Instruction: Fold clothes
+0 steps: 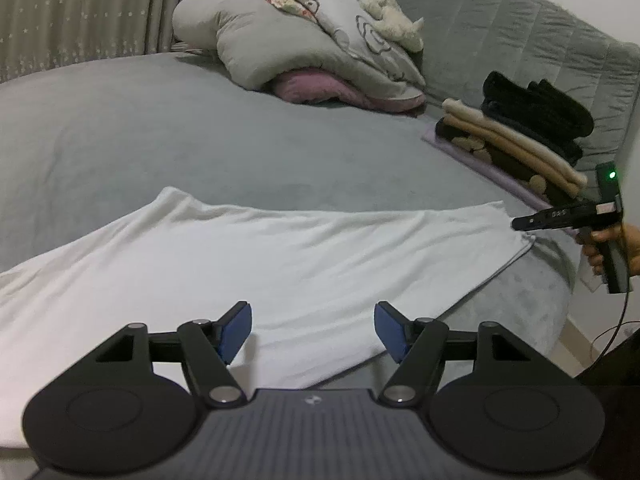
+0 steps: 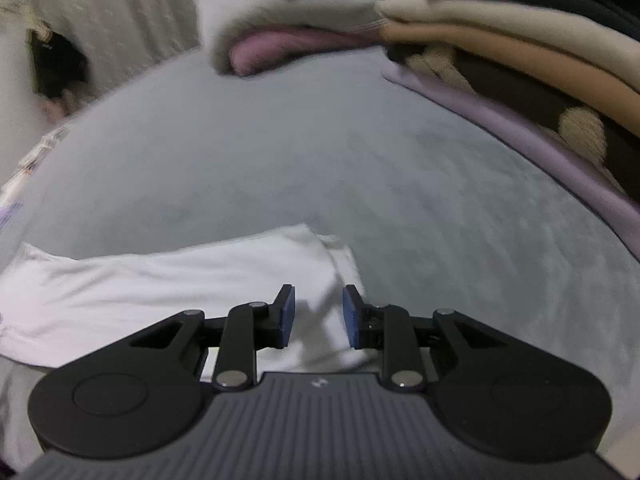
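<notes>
A white garment (image 1: pixel 256 256) lies spread flat on the grey bed (image 1: pixel 200 120), reaching from the near left to the right edge. My left gripper (image 1: pixel 313 330) is open and empty just above the garment's near edge. My right gripper (image 1: pixel 520 224) shows at the far right, held by a hand at the garment's right corner. In the right wrist view the right gripper (image 2: pixel 319 314) has its jaws partly open astride a corner fold of the white garment (image 2: pixel 160 280), not clamped on it.
A stack of folded clothes (image 1: pixel 516 140), beige, brown and black on a lilac cloth, sits at the bed's right by the grey headboard (image 1: pixel 500 28). Pillows and a quilt (image 1: pixel 304 44) are piled at the back. A curtain (image 1: pixel 80 12) hangs at the left.
</notes>
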`<state>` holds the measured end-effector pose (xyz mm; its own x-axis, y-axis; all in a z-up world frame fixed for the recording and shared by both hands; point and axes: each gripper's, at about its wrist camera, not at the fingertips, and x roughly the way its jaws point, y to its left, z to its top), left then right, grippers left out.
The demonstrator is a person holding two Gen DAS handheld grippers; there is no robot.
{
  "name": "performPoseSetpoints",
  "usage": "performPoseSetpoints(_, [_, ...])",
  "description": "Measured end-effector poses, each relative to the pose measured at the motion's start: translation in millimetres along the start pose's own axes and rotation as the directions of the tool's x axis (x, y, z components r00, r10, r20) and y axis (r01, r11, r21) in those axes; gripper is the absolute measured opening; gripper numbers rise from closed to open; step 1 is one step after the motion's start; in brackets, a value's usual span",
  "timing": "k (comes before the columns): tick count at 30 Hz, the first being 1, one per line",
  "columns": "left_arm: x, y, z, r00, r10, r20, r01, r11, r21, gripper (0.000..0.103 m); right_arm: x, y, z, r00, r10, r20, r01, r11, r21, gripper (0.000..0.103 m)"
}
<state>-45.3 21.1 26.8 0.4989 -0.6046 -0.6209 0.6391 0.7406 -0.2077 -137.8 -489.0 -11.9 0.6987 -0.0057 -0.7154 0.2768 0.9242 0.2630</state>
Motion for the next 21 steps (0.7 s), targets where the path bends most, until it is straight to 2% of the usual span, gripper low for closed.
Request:
performPoseSetpoints(2, [0, -1, 0, 1.000, -0.009, -0.004, 0.009, 1.000, 0.002, 0.068, -12, -15, -3, 0.997, 0.072, 0.007, -0.072, 0.988, 0.137, 0.028])
performPoseSetpoints(5, [2, 1, 1, 1.000, -0.013, -0.007, 0.013, 1.000, -0.004, 0.068, -23, -39, -10, 0.986, 0.167, 0.017, -0.164, 0.935, 0.315, 0.028])
performPoseSetpoints(8, [6, 0, 3, 1.000, -0.020, -0.009, 0.019, 1.000, -0.022, 0.068, -19, -52, -15, 0.979, 0.204, 0.005, -0.189, 0.901, 0.391, 0.028])
performPoseSetpoints(13, [10, -5, 3, 1.000, -0.023, -0.014, 0.023, 1.000, -0.009, 0.068, -11, -55, -19, 0.981, 0.191, -0.034, -0.159, 0.891, 0.426, 0.027])
performPoseSetpoints(21, [17, -7, 1, 0.999, -0.021, -0.041, 0.021, 1.000, 0.005, 0.068, -10, -47, -10, 0.994, 0.100, -0.049, -0.073, 0.918, 0.390, 0.027])
